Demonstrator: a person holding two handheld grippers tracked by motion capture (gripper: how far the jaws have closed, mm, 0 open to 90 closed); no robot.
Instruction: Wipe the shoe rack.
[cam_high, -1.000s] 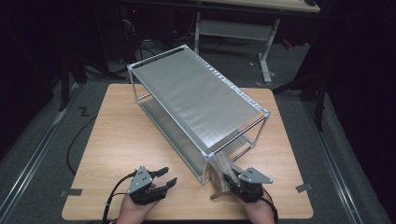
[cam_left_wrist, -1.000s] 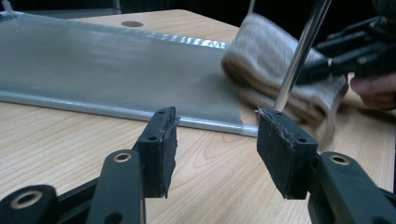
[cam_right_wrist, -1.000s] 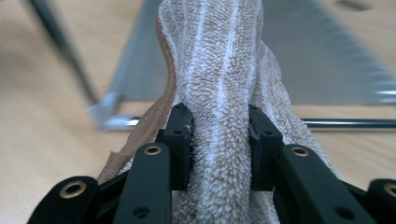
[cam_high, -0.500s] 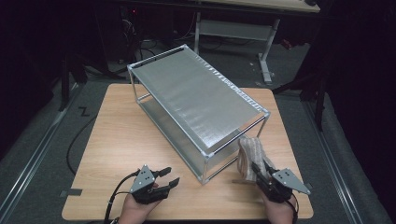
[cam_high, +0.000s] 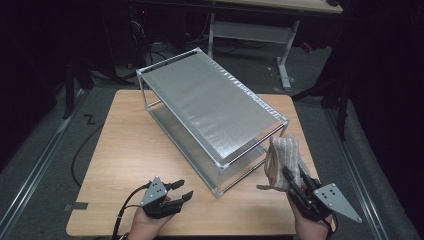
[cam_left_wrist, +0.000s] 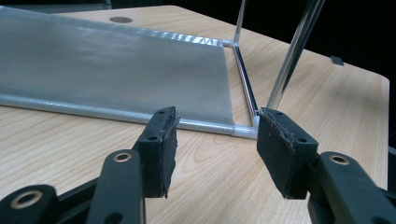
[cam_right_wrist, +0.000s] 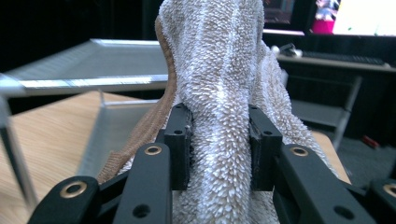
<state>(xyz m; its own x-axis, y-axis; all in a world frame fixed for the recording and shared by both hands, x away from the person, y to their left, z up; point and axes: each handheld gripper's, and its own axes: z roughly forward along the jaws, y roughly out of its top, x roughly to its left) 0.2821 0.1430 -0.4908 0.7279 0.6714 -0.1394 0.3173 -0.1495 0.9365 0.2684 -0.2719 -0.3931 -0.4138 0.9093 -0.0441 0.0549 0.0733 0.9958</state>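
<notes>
A folded white and tan towel is pinched upright in my right gripper, near the table's front right corner, just right of the rack's near end. In the right gripper view the towel bulges between the two jaws of the gripper and rises above them. The two-shelf silver metal rack stands diagonally across the wooden table. My left gripper rests open at the front left, pointing at the rack's near corner. Its view has the gripper empty before the lower shelf.
A desk frame stands behind the table on the dark floor. A cable hangs off the table's left side. Bare wood lies left of the rack and along the front edge.
My right gripper has pulled the towel out of the rack's near end and carried it right and up to the front right corner. The left gripper has stayed put.
</notes>
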